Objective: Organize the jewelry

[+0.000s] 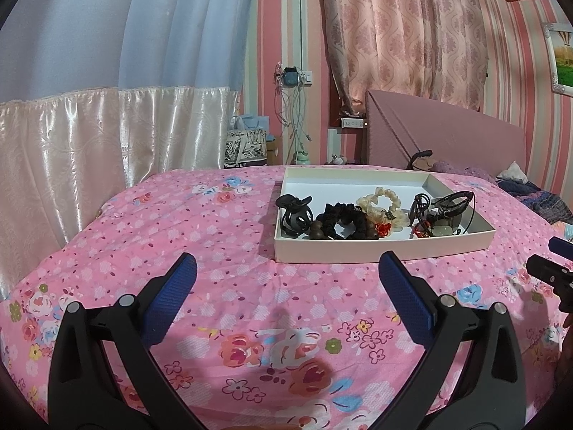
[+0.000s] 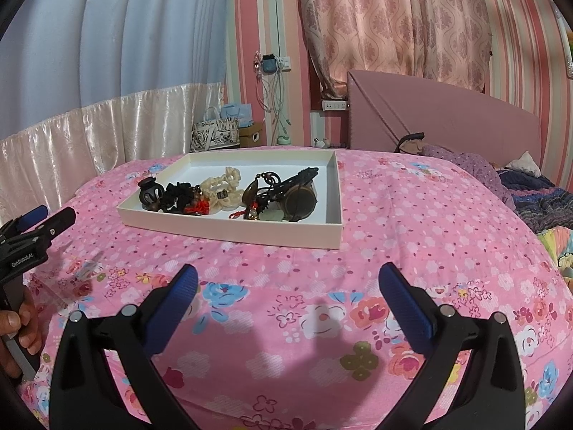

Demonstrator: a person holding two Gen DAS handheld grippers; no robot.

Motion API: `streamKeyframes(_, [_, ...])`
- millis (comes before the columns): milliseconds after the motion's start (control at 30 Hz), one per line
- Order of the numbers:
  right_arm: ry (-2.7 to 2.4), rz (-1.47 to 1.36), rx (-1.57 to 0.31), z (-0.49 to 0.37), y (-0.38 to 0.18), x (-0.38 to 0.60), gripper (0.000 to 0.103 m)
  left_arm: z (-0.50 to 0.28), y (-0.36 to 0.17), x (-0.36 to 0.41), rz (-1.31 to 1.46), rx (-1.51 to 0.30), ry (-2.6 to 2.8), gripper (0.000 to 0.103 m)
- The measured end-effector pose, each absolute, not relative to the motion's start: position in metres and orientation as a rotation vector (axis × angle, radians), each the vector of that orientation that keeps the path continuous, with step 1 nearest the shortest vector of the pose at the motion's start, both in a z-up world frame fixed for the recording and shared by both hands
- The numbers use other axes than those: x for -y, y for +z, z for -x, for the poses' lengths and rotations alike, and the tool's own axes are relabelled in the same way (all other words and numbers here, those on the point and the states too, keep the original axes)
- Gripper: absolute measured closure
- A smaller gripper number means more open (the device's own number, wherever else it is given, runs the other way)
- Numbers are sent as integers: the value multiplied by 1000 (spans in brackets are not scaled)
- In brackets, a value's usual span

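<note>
Jewelry tray (image 1: 379,247) lies beyond both grippers' (image 1: 288,268) (image 2: 288,279) spread, empty jaws.

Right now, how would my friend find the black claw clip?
Look on the pink flowery bedspread for the shallow white box. The black claw clip stands at its left end, beside the black scrunchie. It alone is hard, smooth plastic with curved prongs.

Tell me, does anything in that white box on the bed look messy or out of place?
Yes. The pieces in the white tray are bunched along its near side, partly overlapping: a black claw clip, black scrunchie, cream scrunchie and tangled cords. Nothing looks spilled; both grippers are open and empty.
</note>
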State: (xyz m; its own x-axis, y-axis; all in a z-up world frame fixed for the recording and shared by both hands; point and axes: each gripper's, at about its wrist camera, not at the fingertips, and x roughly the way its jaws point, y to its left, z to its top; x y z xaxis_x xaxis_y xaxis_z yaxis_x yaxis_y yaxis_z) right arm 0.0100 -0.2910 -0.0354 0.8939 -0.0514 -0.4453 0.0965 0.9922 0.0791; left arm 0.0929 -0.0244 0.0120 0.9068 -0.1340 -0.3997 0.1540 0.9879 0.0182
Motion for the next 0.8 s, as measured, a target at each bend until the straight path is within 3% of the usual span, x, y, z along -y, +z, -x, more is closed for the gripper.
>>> streamKeyframes(800, [-80,-98,-461,-11,-37,289,2,-90,13,23,-49,-399,-148,3])
